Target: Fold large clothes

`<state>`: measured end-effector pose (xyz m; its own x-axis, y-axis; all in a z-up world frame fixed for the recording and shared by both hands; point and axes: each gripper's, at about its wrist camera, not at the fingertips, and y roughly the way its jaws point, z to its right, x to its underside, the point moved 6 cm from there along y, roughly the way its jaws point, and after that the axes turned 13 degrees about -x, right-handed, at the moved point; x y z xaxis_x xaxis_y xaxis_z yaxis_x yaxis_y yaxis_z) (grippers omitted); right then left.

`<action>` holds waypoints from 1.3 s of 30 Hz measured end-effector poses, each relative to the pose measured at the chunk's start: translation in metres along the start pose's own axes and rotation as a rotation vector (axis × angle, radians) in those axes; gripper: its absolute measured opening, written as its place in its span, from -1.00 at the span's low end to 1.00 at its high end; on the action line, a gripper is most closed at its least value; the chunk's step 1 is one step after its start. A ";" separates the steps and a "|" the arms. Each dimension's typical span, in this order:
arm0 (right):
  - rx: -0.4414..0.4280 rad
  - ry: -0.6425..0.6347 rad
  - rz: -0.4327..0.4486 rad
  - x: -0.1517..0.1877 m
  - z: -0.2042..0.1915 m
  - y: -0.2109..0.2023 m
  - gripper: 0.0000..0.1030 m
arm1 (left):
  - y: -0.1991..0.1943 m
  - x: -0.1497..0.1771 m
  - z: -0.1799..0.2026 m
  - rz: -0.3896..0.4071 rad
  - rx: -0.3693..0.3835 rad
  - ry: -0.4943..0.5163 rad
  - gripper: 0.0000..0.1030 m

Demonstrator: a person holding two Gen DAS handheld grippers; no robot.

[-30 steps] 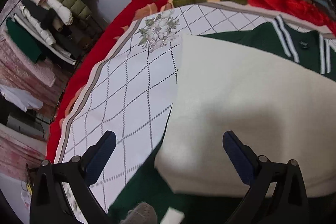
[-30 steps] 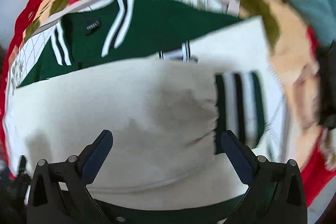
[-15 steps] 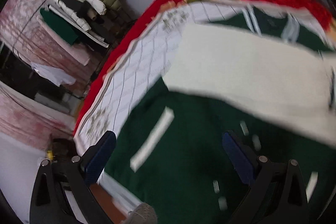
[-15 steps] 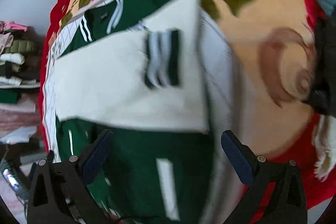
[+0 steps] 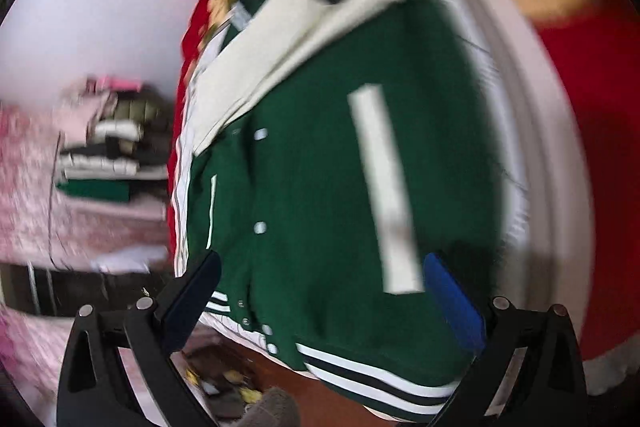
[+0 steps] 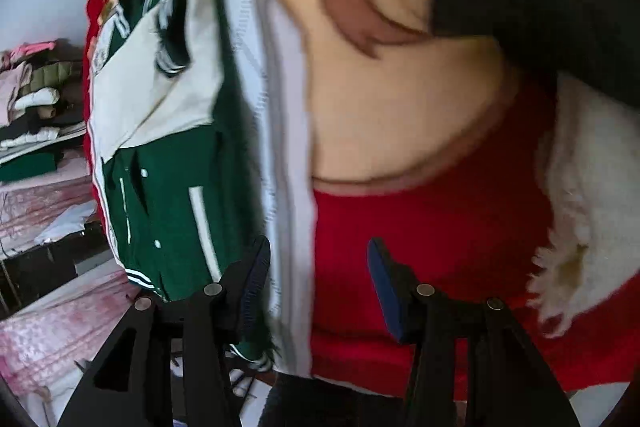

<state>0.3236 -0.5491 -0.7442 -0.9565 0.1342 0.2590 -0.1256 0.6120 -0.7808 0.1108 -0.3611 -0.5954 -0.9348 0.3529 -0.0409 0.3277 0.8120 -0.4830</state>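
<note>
- Left gripper [image 5: 320, 301] spread wide, holding nothing, above the jacket's striped hem
- Right gripper [image 6: 318, 283] parted, empty, at the jacket's edge
- Green varsity jacket [image 5: 320, 195], cream sleeves folded across, on white sheet [image 6: 288, 147] over red floral blanket [image 6: 420, 227]
- No readable writing

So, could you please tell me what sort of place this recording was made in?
Most likely a bedroom or similar home room. The green varsity jacket lies on a white sheet spread over a red floral blanket, seemingly a bed, and a pile of folded clothes sits against the wall.
</note>
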 end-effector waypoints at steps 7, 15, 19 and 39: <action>0.018 0.007 -0.020 0.006 0.023 -0.008 0.03 | 0.014 -0.005 0.030 -0.011 -0.065 0.069 1.00; 0.024 0.016 -0.050 0.004 0.021 0.004 0.03 | -0.003 -0.012 0.039 0.006 0.029 0.055 1.00; 0.025 0.004 -0.052 0.001 0.015 0.006 0.03 | 0.006 -0.006 0.058 -0.032 0.042 0.077 1.00; -0.032 -0.034 -0.047 -0.019 -0.008 0.023 0.03 | 0.052 0.002 -0.007 -0.112 0.268 -0.226 -0.68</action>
<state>0.3407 -0.5311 -0.7626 -0.9580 0.0785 0.2757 -0.1630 0.6418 -0.7493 0.1273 -0.3155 -0.6143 -0.9792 0.1331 -0.1529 0.2025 0.6787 -0.7060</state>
